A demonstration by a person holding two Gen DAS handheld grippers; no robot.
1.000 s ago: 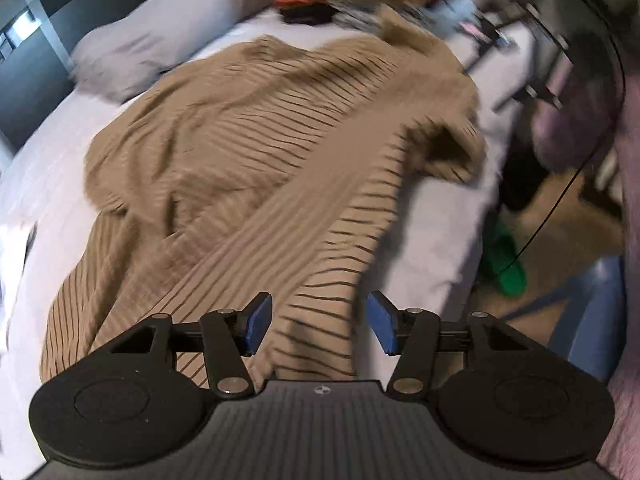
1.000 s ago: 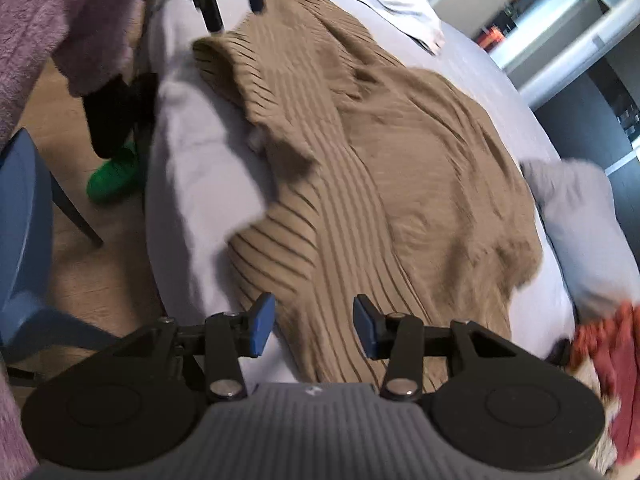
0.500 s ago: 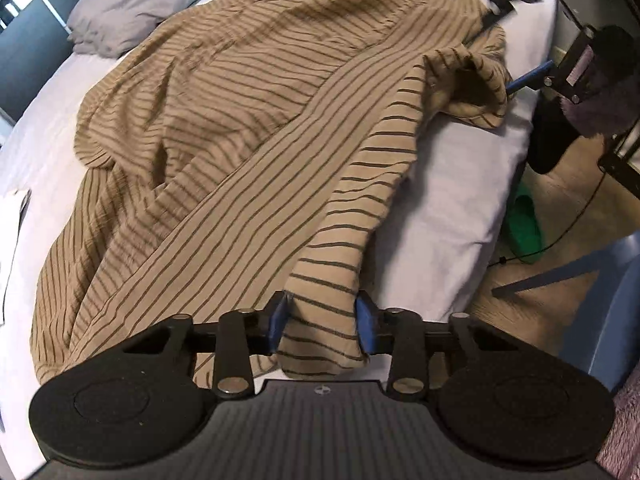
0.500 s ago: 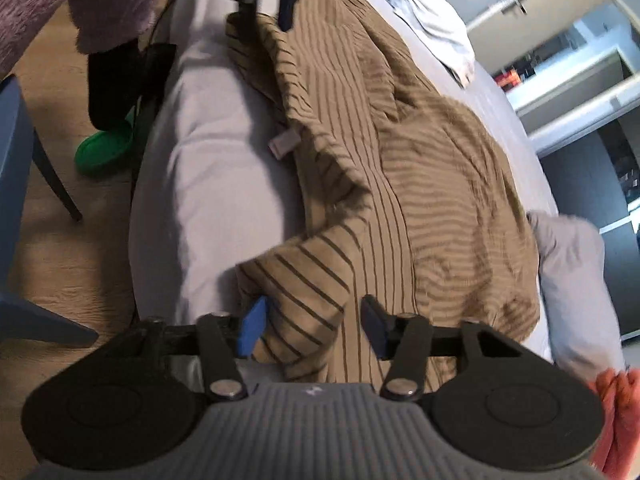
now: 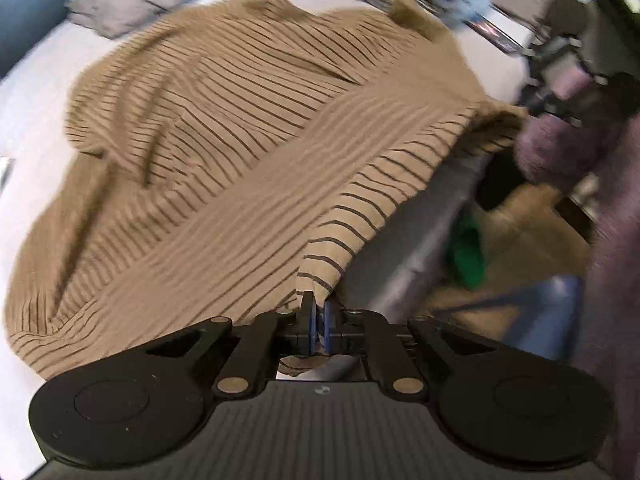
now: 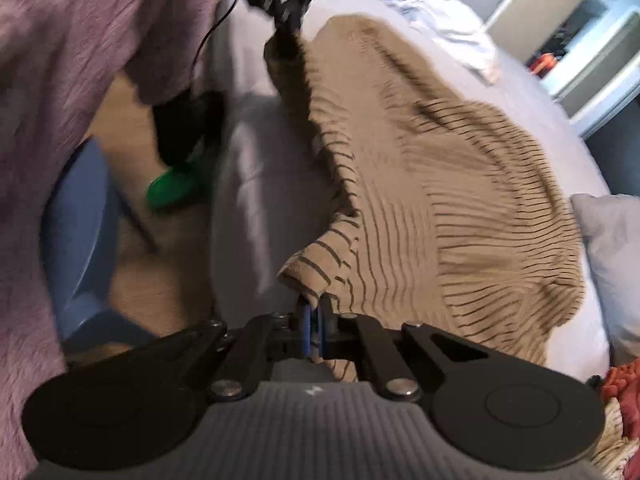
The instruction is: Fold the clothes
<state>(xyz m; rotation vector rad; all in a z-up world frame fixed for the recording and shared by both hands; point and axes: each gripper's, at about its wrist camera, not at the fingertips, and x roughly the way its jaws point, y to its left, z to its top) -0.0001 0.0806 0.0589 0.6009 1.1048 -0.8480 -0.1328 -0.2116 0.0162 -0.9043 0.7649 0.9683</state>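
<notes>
Now both tools [image 5: 319, 326] [image 6: 314, 330] have clamped the striped shirt's [image 5: 224, 152] edge.

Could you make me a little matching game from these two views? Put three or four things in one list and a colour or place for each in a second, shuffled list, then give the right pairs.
Things:
1. shirt
2. pillow
3. shoe
4. left hand-held gripper

Descriptions:
A. green, on the floor beside the bed
B. grey, at the far end of the bed
C. tan with dark stripes, spread over the bed
D. black with blue pads, shut on a shirt edge

Pairs: 1-C, 2-B, 3-A, 4-D
</notes>
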